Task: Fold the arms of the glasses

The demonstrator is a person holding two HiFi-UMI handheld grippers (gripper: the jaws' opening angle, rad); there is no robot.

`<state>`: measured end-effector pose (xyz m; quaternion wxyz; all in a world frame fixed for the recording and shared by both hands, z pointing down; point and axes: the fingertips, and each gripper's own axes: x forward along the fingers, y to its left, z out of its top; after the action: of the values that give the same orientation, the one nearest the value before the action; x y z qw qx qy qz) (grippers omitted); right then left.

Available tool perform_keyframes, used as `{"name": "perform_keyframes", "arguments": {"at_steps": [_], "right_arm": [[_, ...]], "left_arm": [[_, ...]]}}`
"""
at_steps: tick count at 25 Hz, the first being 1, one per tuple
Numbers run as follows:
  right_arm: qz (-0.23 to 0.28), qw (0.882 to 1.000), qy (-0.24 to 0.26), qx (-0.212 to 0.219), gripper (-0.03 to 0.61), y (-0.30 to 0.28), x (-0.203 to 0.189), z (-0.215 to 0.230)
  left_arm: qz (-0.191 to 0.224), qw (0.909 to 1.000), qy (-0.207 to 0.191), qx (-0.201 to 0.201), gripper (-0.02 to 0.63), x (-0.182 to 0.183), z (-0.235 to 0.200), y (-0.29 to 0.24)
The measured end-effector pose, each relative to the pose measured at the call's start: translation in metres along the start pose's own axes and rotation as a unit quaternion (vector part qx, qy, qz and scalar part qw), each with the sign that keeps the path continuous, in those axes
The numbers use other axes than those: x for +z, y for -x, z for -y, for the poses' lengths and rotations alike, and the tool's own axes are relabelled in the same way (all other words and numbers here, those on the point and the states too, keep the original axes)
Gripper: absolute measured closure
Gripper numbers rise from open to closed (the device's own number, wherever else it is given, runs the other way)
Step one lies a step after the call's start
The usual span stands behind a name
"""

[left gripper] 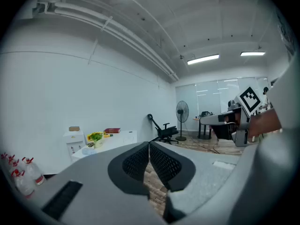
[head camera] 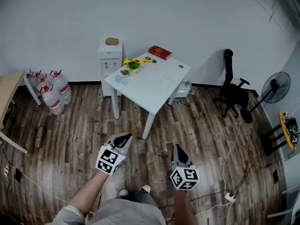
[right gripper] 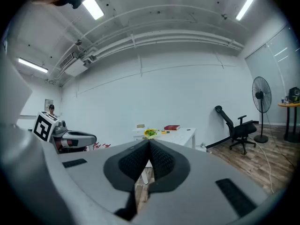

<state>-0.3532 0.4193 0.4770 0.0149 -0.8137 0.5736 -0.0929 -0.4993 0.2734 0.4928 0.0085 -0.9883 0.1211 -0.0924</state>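
Observation:
A white table stands far ahead of me on the wooden floor. On its top lies a faint thin shape that may be the glasses; it is too small to tell. My left gripper and right gripper hang in the air over the floor, well short of the table. Both are shut with nothing between the jaws. The left gripper view shows its shut tips pointing toward the table. Likewise, the right gripper's tips point at the table.
On the table are a red book and a flower pot. A white cabinet stands behind it, water bottles at the left. An office chair, a fan and floor cables with a power strip are to the right.

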Motion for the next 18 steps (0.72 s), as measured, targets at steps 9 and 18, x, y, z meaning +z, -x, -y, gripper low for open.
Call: {"name": "perform_keyframes", "arguments": {"at_steps": [9, 18], "right_arm": [[0.032, 0.999, 0.011, 0.024, 0.445, 0.004, 0.004, -0.028], [0.015, 0.999, -0.014, 0.026, 0.264, 0.011, -0.031, -0.040]], "left_arm": [[0.010, 0.9999, 0.008, -0.001, 0.535, -0.005, -0.003, 0.026], [0.022, 0.9975, 0.055, -0.037, 0.293, -0.029, -0.001, 0.044]]}}
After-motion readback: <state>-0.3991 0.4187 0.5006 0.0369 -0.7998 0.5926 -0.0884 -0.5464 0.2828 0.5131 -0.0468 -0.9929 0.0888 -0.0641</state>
